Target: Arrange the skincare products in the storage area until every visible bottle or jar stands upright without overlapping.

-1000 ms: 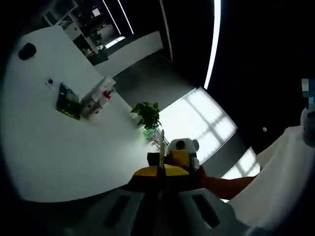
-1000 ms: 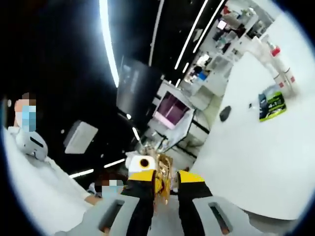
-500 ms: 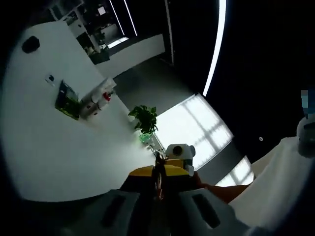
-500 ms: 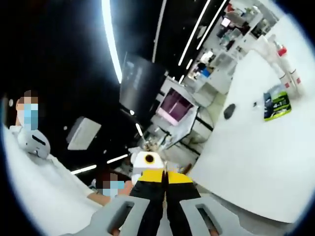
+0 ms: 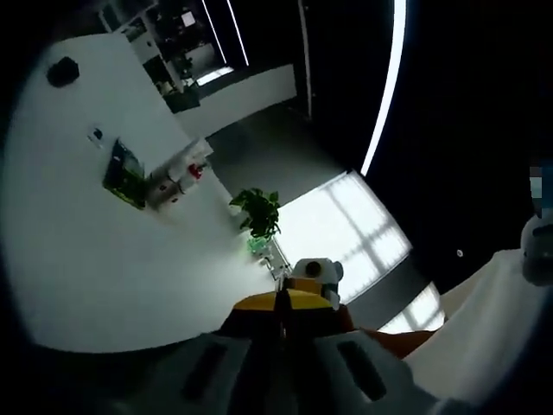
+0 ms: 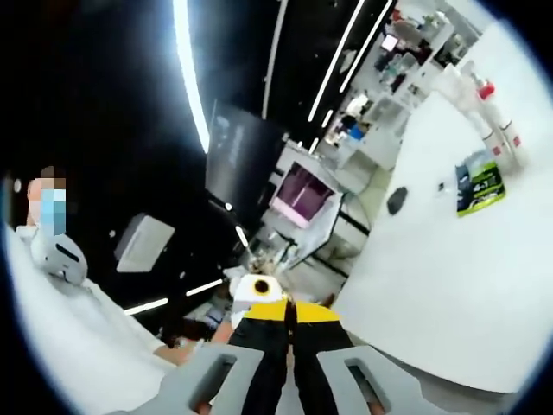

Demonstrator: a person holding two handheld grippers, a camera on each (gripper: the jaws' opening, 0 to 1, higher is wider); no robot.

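Observation:
Far off on the white table (image 5: pixel 78 259) stand a few white bottles with red caps (image 5: pixel 177 175), close together beside a flat green packet (image 5: pixel 123 173). The same bottles (image 6: pixel 494 117) and green packet (image 6: pixel 478 185) sit at the table's far end in the right gripper view. My left gripper (image 5: pixel 281 304) is held in the air beyond the table's edge, its yellow-tipped jaws shut on nothing. My right gripper (image 6: pixel 290 313) is shut too, also on nothing. The two grippers meet nose to nose, well away from the bottles.
A potted plant (image 5: pixel 257 210) stands at the table's edge, nearer than the bottles. A small black object (image 5: pixel 63 71) and a tiny item (image 5: pixel 95 134) lie past the packet. A person in white (image 5: pixel 505 303) stands close by. Shelves and desks (image 6: pixel 380 95) lie beyond the table.
The right gripper's jaws, apart one second ago, have come together. The left gripper stays shut. Both views have shifted only slightly with the hands.

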